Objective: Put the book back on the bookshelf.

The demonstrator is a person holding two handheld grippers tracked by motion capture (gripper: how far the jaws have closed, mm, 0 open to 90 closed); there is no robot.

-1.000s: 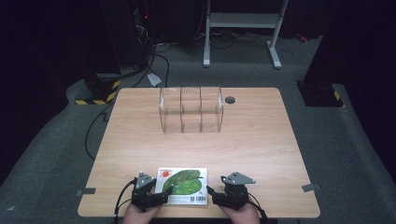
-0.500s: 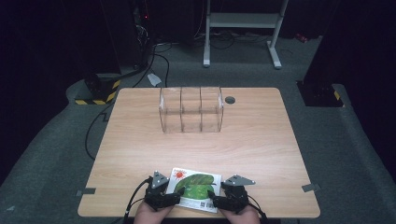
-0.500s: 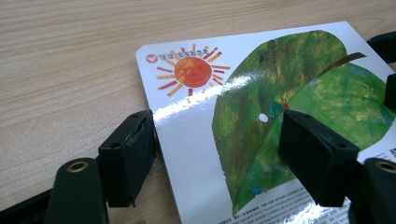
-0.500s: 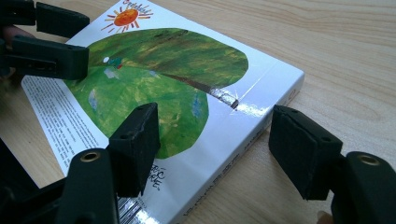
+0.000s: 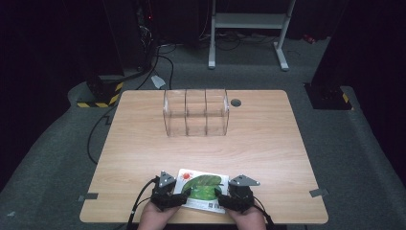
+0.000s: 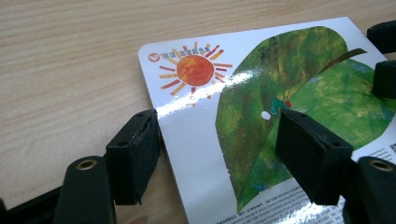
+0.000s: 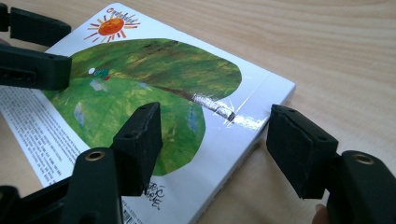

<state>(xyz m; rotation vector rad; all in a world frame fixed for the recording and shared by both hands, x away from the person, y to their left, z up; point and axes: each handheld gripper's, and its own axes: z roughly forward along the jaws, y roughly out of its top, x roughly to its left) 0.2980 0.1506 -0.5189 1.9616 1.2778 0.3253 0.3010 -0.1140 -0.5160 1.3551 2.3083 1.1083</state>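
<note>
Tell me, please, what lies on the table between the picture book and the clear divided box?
Nothing lies there. In the high view, the stretch of wooden table between the picture book at the near edge and the clear divided box is bare.

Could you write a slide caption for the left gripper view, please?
Left tongs straddling the edge of a picture book with a sun and green leaf cover, flat on the wooden table.

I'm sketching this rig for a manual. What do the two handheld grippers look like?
Both the left gripper and the right gripper are black, each topped by a grey three-cornered plate and trailing a black cable. Their fingers are matte black blocky pads on rounded arms with brass-coloured rivets. No sleeves show.
</note>
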